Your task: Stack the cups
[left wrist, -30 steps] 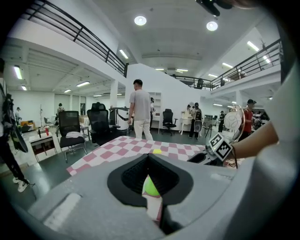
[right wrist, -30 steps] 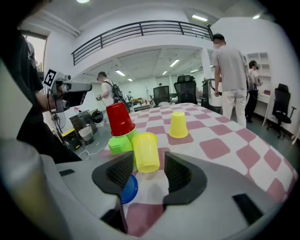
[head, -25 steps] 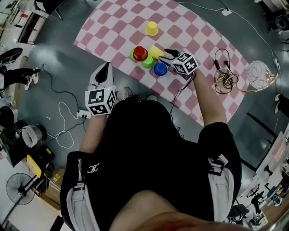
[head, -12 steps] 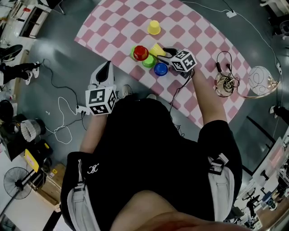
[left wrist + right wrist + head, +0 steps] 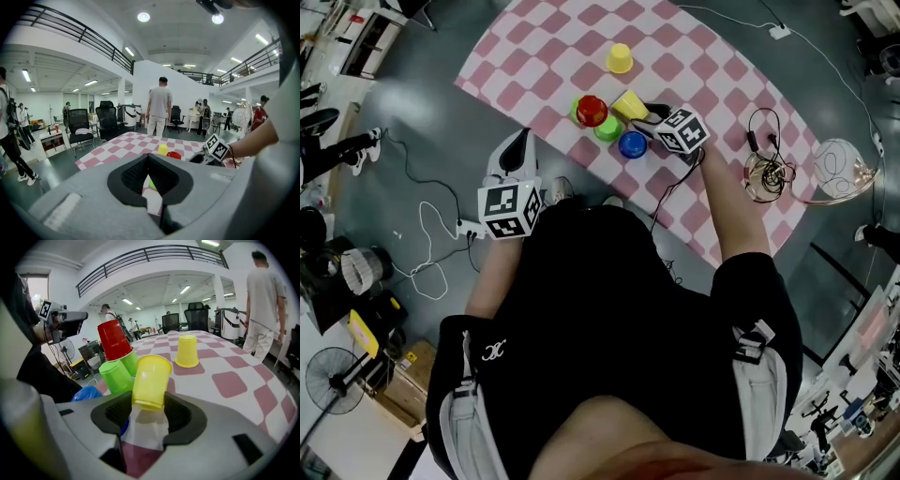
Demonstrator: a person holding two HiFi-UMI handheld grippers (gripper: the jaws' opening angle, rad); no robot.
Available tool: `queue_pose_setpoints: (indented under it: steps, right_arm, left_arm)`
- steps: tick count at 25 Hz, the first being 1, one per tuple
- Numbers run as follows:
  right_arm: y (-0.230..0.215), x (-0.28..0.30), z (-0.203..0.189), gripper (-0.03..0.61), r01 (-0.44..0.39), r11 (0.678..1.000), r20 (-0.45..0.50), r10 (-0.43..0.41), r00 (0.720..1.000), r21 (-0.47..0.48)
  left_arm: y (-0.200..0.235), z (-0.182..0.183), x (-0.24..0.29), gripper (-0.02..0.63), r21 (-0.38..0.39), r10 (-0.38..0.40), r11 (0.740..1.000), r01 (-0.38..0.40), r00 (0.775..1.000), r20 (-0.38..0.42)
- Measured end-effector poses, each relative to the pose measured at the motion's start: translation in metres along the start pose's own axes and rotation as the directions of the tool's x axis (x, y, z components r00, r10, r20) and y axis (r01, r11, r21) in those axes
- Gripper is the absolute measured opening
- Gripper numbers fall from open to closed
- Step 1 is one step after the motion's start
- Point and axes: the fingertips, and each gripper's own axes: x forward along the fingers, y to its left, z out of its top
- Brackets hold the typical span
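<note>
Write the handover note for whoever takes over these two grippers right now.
Left gripper: jaws together, empty, held short of the pink-and-white checked cloth.
Right gripper: shut on the held yellow plastic cup, which is tilted and lifted beside the cluster.
Cups: the red plastic cup sits on a green plastic cup. The second green cup and the blue plastic cup are beside them. The lone yellow plastic cup stands upside down, apart.
Done: red is on green, and one yellow cup is in the grip.
Left: place the held cup, then probably stack the rest.
</note>
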Motion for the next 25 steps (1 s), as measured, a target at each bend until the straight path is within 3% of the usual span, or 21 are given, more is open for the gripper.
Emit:
queue_pose_setpoints:
  steps: [13,21,25]
  right_arm:
    - [0.018,-0.077,0.03,0.213,0.147,0.983,0.056,-0.142,0.988,-0.111]
    - [0.058,-0.11,0.043,0.213,0.158,0.986,0.131,-0.163,0.978,0.044]
    - [0.081,-0.12,0.051,0.214,0.146,0.965,0.23,-0.197,0.953,0.219]
  left_arm:
    - [-0.025,0.003,0.013,0.015,0.013,-0.124,0.992,0.124,0.992,0.005]
    - [-0.042,-0.002,0.008,0.015,0.02,-0.212,0.977,0.212,0.977,0.004]
    - [-0.044,-0.008,0.0,0.015,0.023,-0.262,0.965,0.262,0.965,-0.001]
